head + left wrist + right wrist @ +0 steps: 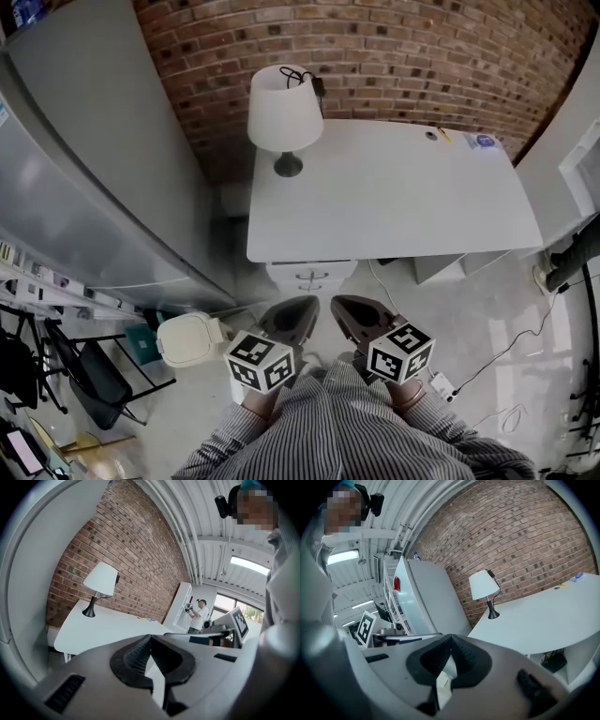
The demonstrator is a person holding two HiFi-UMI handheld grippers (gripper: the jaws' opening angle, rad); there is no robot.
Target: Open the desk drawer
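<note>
- Head view looks steeply down on the desk (394, 187) from in front of it.
- Both gripper views look low and nearly level across the desk; all three views share the lamp (284, 111) and brick wall (375, 47).

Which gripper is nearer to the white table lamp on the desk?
Left. The left gripper is almost straight in front of the lamp, short of the desk edge; the right gripper sits beside it, farther toward the desk's middle.
</note>
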